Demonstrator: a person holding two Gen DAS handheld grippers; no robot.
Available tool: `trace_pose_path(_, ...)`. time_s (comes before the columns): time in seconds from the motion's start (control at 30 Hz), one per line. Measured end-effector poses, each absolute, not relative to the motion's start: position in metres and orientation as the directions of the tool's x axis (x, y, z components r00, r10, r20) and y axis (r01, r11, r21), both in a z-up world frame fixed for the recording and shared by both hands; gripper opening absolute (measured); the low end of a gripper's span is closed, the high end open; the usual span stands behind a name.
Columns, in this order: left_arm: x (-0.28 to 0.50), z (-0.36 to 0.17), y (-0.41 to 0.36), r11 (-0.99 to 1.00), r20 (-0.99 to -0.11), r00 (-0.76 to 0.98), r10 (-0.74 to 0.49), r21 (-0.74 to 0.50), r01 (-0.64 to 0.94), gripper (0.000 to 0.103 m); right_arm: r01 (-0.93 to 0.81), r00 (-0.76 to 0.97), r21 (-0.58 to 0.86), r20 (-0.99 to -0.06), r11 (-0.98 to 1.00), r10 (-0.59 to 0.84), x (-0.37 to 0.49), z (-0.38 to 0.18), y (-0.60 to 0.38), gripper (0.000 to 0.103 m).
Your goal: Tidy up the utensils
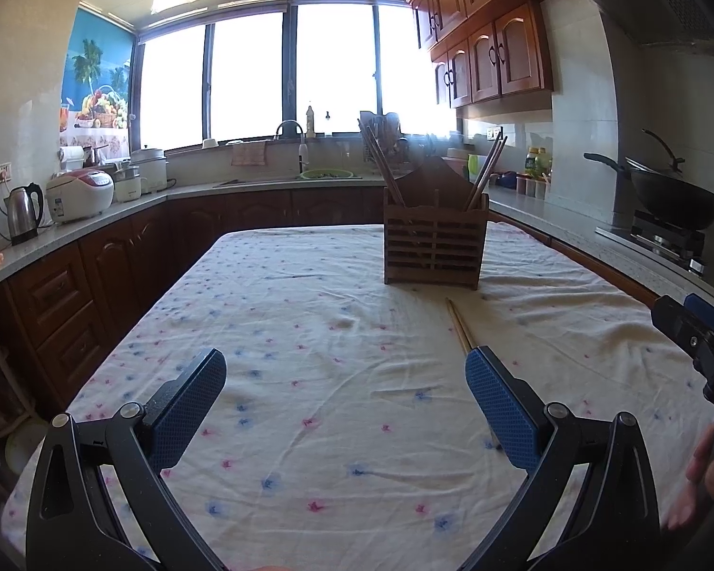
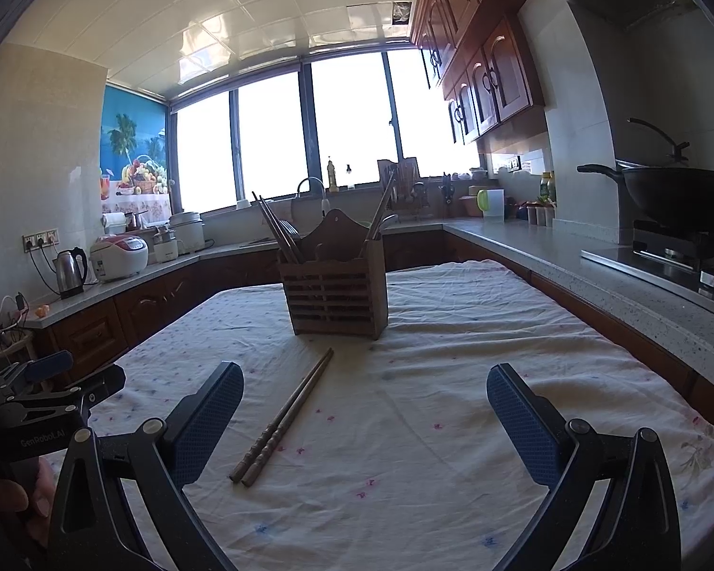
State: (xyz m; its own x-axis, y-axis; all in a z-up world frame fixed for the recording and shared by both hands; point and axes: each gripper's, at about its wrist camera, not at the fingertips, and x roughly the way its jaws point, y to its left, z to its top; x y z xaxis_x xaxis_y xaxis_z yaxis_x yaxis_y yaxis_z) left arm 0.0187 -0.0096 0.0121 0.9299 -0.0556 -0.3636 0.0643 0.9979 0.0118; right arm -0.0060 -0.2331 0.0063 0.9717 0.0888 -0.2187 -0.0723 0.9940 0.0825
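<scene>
A wooden slatted utensil holder [image 1: 435, 242] stands upright on the cloth-covered table and holds several chopsticks; it also shows in the right wrist view [image 2: 334, 291]. A loose pair of wooden chopsticks [image 2: 283, 418] lies on the cloth in front of the holder, side by side; in the left wrist view the pair [image 1: 459, 326] runs under my left gripper's right finger. My left gripper [image 1: 345, 409] is open and empty above the cloth. My right gripper [image 2: 364, 423] is open and empty, with the chopsticks just inside its left finger.
The table has a white flowered cloth [image 1: 333, 333]. Kitchen counters surround it: a kettle [image 1: 23, 211] and rice cooker [image 1: 80, 195] at left, a sink [image 1: 309, 173] at the back, a wok [image 2: 680, 197] on a stove at right. The other gripper [image 1: 704, 338] shows at the right edge.
</scene>
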Motion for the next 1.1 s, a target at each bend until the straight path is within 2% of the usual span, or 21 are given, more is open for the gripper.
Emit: trace_pose_path(1.1, 0.0206, 0.0094, -0.014, 0.997, -0.374, 0.925, -0.064, 0.022, 0.078, 0.103, -0.073, 0.971, 0.084, -0.22, 0.994, 0.09, -0.0058, 0.0073, -0.2325, 0.103)
